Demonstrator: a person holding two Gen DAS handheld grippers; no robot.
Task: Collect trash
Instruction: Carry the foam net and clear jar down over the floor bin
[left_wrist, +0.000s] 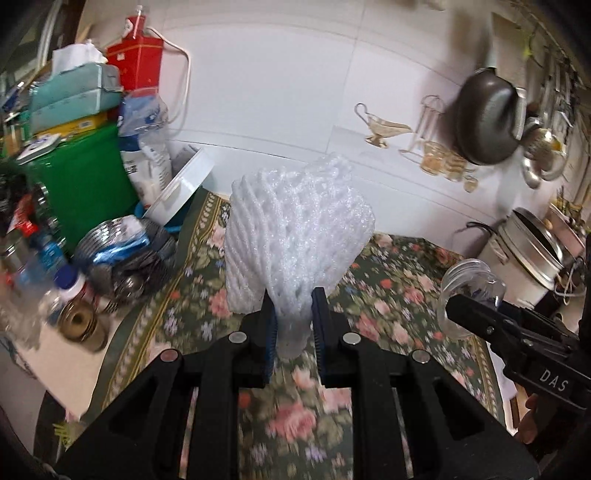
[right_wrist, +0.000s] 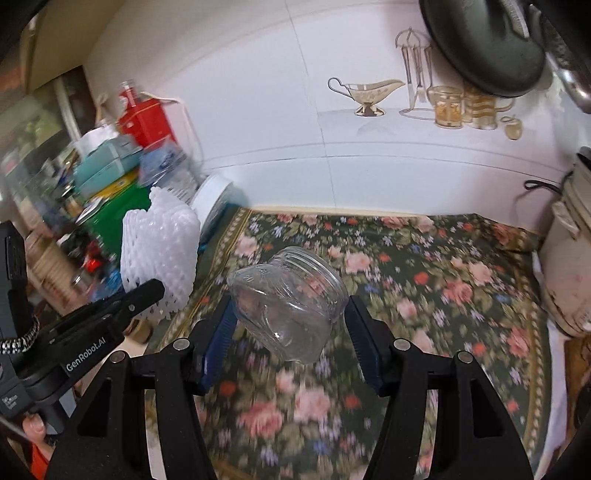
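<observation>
White foam fruit netting (left_wrist: 295, 236) was pinched at its narrow end by the left gripper (left_wrist: 293, 325), above the floral tablecloth (left_wrist: 388, 288). Beside it, the right gripper (right_wrist: 291, 321) clamped a tilted clear plastic jar (right_wrist: 290, 310).

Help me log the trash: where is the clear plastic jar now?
The clear plastic jar sits tilted between the right gripper's jaws above the floral tablecloth, right of the white foam net.

Bright even light, motion-blurred, fisheye-warped edges.
</observation>
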